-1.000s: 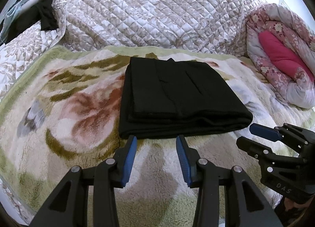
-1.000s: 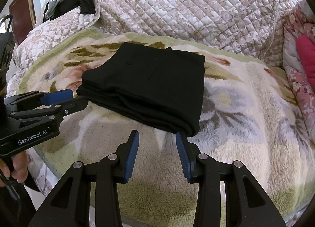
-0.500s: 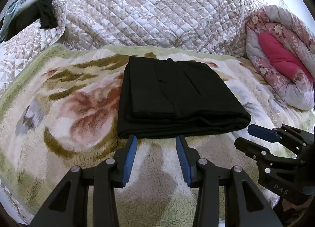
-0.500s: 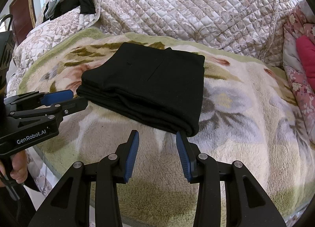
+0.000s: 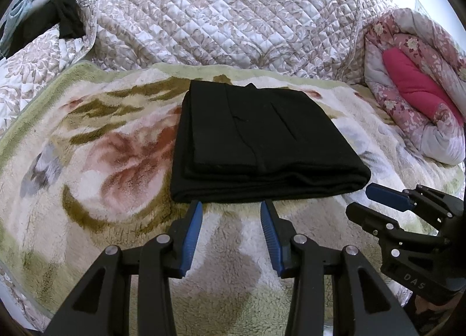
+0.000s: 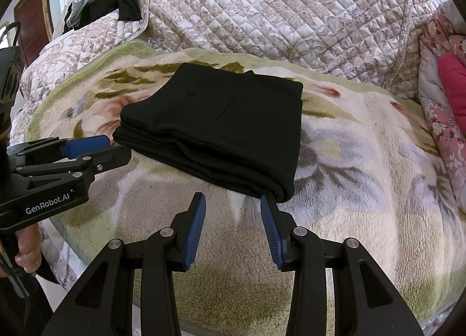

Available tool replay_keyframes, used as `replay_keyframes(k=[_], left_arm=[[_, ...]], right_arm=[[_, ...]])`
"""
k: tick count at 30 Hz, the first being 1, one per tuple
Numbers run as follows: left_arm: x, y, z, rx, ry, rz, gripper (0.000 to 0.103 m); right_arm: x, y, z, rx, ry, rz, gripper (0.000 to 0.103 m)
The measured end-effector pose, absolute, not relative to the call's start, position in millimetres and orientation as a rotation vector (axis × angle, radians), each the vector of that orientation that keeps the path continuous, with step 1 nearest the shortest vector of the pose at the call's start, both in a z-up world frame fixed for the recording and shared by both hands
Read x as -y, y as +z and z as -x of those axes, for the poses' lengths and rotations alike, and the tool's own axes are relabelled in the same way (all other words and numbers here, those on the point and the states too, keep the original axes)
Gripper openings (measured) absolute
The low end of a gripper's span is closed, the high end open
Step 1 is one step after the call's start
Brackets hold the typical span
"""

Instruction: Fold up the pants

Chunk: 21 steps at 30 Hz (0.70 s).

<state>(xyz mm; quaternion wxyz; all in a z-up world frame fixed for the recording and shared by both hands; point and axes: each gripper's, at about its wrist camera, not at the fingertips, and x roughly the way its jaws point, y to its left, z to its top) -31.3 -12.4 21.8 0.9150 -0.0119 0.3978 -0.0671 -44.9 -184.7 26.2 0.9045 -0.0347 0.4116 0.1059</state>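
Pants: black pants (image 5: 262,143) are lying folded in a neat rectangle on the floral fleece blanket (image 5: 96,158).
Left gripper (image 5: 231,207): hovering at the fold's six o'clock edge, jaws released, gripping nothing.
Right gripper (image 6: 232,200): hanging by the five o'clock corner, jaws parted, empty.
Behind: a quilted bedspread (image 5: 221,12) is sitting at twelve o'clock.

Black pants (image 5: 256,143), folded into a thick, neat rectangle of several stacked layers. Lying flat on a fleecy floral blanket (image 5: 96,161) on the bed, layered fold edges facing the near side, a seam line visible across the top.
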Motion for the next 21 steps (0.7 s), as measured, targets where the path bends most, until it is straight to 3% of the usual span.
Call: replay_keyframes(k=[21], left_arm=[[15.8,22.8,32.8,-0.811,-0.134,0.009,0.045]], right_arm=[[184.0,25.7,44.9,-0.85,0.215,0.074,0.04]])
